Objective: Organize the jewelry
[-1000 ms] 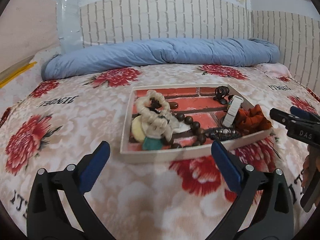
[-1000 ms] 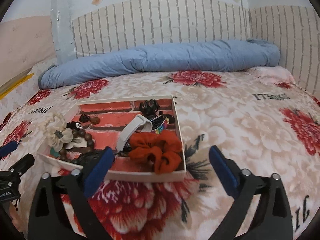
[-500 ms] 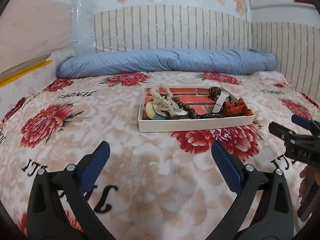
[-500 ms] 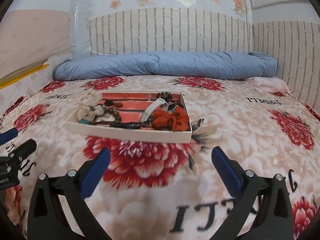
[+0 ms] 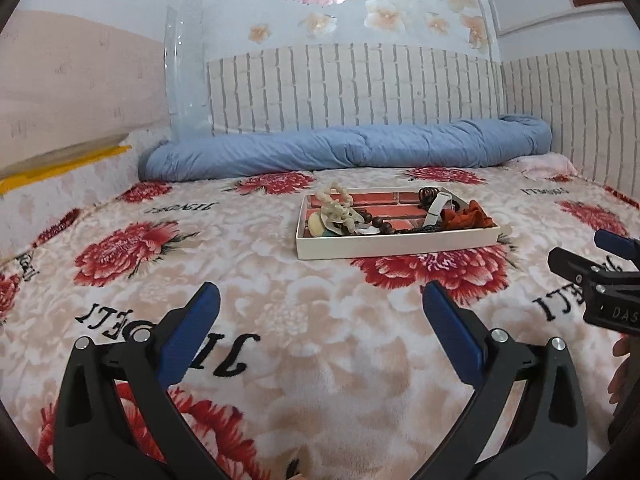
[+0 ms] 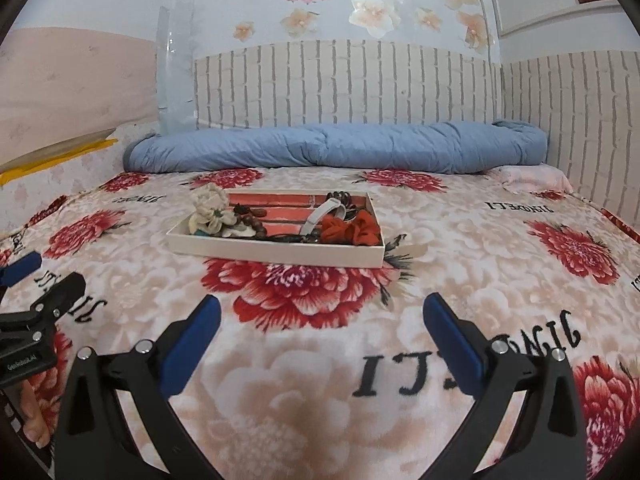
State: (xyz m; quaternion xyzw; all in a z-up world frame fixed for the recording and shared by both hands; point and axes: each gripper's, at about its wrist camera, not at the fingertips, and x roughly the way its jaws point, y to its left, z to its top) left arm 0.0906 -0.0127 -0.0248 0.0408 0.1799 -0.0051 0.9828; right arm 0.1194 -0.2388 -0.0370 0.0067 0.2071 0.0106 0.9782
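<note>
A bed (image 5: 280,340) covered by a cream blanket (image 6: 460,240) with red flowers and black lettering fills both views. A rolled blue quilt (image 5: 352,152) lies along its far edge, against a wall clad in pale brick pattern (image 5: 352,84). Above that, flower stickers (image 6: 372,12) dot the blue wall.

The landmark is a shallow white tray (image 5: 396,242) with a red brick-print floor, sitting flat on the blanket, well short of the quilt. All the jewelry visible lies inside it. At the tray's left end is a heap of cream, shell-like pieces (image 5: 338,212) with a teal bit at its near side. Right of that heap a string of dark brown beads (image 5: 380,222) runs toward the tray's middle. A white band (image 6: 324,214) leans diagonally right of the middle, with a small dark item just behind it near the far wall; what it is I cannot tell. At the tray's right end sits an orange scrunchie (image 6: 350,230).

The left gripper (image 5: 320,328) hovers above the blanket well in front of the tray, its blue-padded jaws spread wide and holding nothing. The right gripper (image 6: 320,328) is likewise in front of the tray, released, jaws apart and empty. Each one shows at the edge of the other's view, level with it and to the tray's near side.
</note>
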